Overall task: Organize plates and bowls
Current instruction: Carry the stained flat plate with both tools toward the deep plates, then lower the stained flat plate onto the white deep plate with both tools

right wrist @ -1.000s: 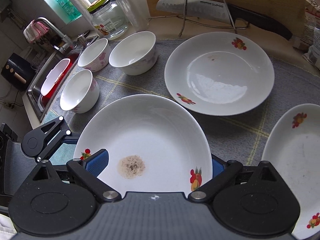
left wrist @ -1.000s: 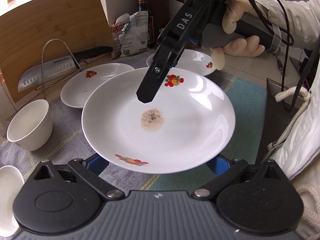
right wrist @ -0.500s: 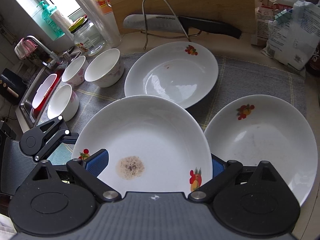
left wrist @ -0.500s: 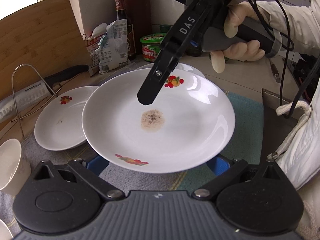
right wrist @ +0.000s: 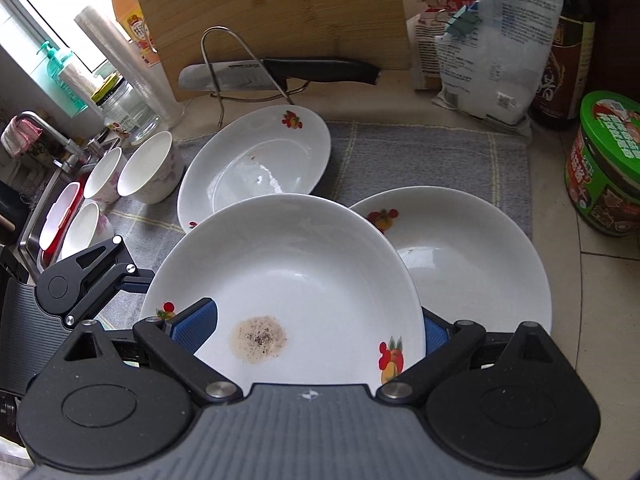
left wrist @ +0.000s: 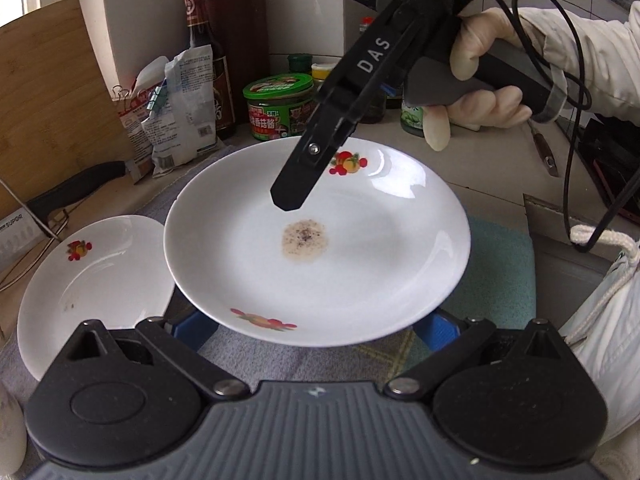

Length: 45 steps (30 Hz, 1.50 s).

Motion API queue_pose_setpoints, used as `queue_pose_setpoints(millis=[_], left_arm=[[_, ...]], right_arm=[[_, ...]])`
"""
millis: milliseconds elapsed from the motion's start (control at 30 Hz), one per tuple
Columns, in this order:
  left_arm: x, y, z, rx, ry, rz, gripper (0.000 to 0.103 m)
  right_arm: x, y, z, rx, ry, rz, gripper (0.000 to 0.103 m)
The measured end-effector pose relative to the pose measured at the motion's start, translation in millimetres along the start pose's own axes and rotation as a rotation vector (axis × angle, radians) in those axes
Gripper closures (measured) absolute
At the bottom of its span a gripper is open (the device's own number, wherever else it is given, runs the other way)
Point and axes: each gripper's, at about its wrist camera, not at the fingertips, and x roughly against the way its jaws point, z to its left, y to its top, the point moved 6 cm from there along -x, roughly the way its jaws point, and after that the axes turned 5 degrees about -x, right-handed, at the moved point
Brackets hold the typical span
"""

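Observation:
A white plate with fruit prints and a brown speckled stain is held above the mat. My right gripper is shut on its rim: one blue pad lies on the plate's face, and the other sits behind the edge. My left gripper is open, its blue fingers spread underneath the plate. The right gripper's upper finger reaches over the stain. The same plate overlaps a second plate on the mat. A third plate lies further back. Three bowls stand at the left.
A grey mat covers the counter. Behind it lean a wooden board, a knife on a wire rack, and food bags. A green tin stands at the right and a sink at the left. A gloved hand holds the right gripper.
Both grippers have carried the plate to the right across the mat. It now hangs partly over the right-hand plate, and the bowls have slid to the left of the view.

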Motion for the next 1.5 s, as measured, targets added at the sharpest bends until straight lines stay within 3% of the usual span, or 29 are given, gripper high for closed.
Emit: queue_pose_setpoints(millis=[533, 1500], left_arm=[[-37, 20, 1, 0.008, -0.031, 0.005, 0.002], [-57, 23, 10, 0.022, -0.066, 0.073, 0.001]], right_arm=[[1, 8, -44, -0.047, -0.04, -0.026, 0.001], [-8, 8, -59, -0.078, -0.075, -0.009, 0.001]])
